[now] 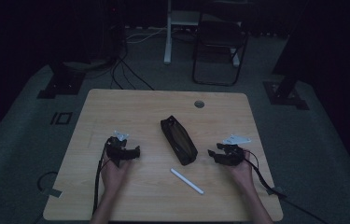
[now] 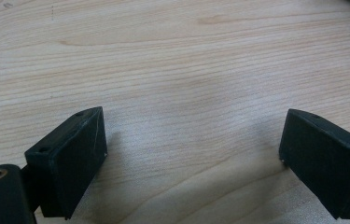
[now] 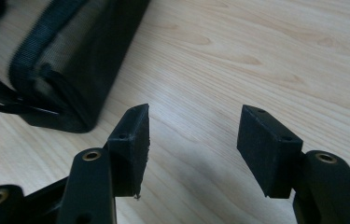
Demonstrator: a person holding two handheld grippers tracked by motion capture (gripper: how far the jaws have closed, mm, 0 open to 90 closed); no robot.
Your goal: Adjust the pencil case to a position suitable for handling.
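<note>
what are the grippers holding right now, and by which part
Nothing. The left gripper and right gripper both stand open over bare table; the black pouch and white pen lie untouched.

Left gripper (image 1: 137, 151) low, jaws wide apart, empty. Right gripper (image 1: 211, 153) low, jaws parted, empty, pointing inward.

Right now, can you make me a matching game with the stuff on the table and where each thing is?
Things:
1. black pouch
2. white stick
3. left gripper
4. round hole

Places:
A. near the table's far edge
B. middle of the table, lying at a slant
C. left part of the table, jaws open over bare wood
D. nearer the person than the pouch, between the two hands

Pairs: 1-B, 2-D, 3-C, 4-A
</note>
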